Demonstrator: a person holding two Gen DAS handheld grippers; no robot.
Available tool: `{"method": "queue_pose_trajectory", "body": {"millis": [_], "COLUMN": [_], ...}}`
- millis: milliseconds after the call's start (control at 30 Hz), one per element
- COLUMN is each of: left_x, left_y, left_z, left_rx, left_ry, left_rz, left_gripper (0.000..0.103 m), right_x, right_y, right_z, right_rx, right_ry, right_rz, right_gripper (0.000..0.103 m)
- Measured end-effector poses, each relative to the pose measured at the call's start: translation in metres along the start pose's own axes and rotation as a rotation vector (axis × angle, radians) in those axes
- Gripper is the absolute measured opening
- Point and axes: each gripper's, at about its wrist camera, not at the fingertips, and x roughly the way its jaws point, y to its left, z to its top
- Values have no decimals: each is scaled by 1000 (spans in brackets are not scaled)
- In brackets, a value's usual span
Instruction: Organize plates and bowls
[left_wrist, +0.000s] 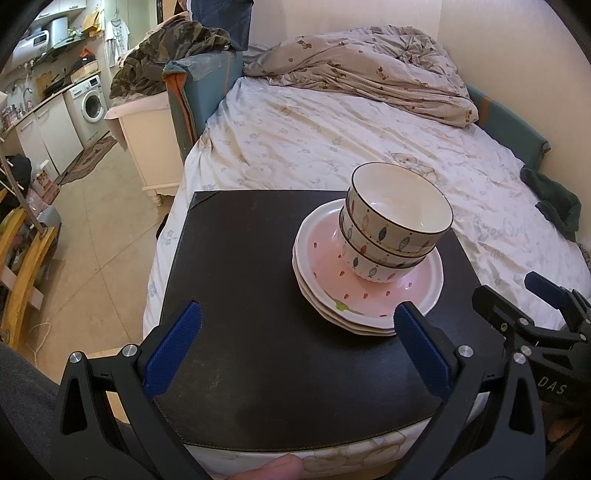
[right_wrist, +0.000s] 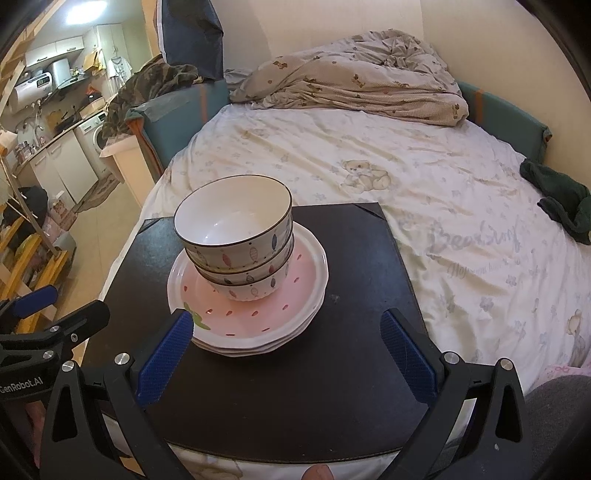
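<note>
On the bed (right_wrist: 424, 155), whose pale sheet carries teddy-bear prints, you have a crumpled quilt (right_wrist: 354, 74) pushed up against the far wall and a dark green cloth (right_wrist: 557, 199) lying near the right edge. At the near end of the bed rests a black board (left_wrist: 258, 280), and on it sits the whole stack you are working with. The plates (left_wrist: 369, 295), white-rimmed with pink centres and small red marks, lie nested one on another on the right half of the board in the left view. The bowls (right_wrist: 236, 240), white with a dark rim and little fish patterns, stand nested upright on the top plate, off-centre toward its far side. Your left tongs (left_wrist: 295, 347) hang wide open just short of the plates and hold nothing. Your right tongs (right_wrist: 288, 350) are likewise spread wide and empty, the left pad just beside the plates' near rim.
</note>
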Motion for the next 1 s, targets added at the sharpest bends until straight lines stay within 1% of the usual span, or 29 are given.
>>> {"method": "queue_pose_trajectory", "body": {"millis": [767,1000], "left_x": [0,-1], "left_y": [1,1], "left_z": [0,2], "left_rx": [-16,-16], "left_ry": [1,-1], "left_rz": [1,-3], "left_gripper": [103,103], "right_x": [0,3], "right_y": [0,-3], "right_z": [1,1], "right_rx": [8,35], "right_ry": [0,13], "right_rz": [-3,4], "right_gripper": [103,103]}}
